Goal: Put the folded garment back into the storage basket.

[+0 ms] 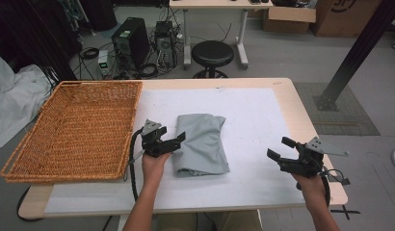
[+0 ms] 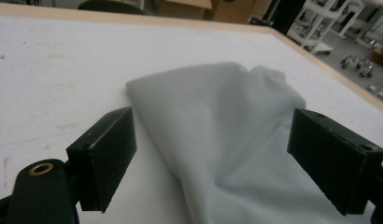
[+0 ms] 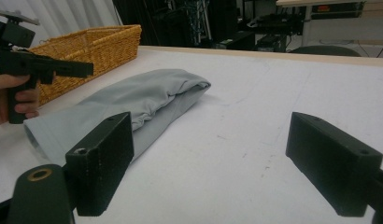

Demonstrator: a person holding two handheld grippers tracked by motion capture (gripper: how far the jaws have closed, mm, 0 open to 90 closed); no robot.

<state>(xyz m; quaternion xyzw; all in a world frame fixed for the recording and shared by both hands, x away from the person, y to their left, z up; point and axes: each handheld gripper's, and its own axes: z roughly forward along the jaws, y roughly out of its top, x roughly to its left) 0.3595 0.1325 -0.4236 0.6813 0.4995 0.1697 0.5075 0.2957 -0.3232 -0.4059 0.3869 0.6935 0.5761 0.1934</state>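
Note:
A folded grey cloth [image 1: 201,144] lies on the white mat in the middle of the table. It shows up close in the left gripper view [image 2: 217,121] and to the left in the right gripper view [image 3: 133,100]. My left gripper [image 1: 172,137] is open at the cloth's left edge, and its jaws [image 2: 213,158] stand wide on either side of the cloth's near end. My right gripper [image 1: 277,147] hovers open over bare mat, well right of the cloth, with nothing between its jaws [image 3: 210,163]. A wicker basket [image 1: 75,125] stands empty on the table's left.
The white mat [image 1: 253,120] covers most of the wooden table. In the right gripper view the basket [image 3: 87,46] sits behind the left gripper [image 3: 63,67] and the hand holding it. On the floor beyond are a black stool [image 1: 212,54] and computer towers [image 1: 130,43].

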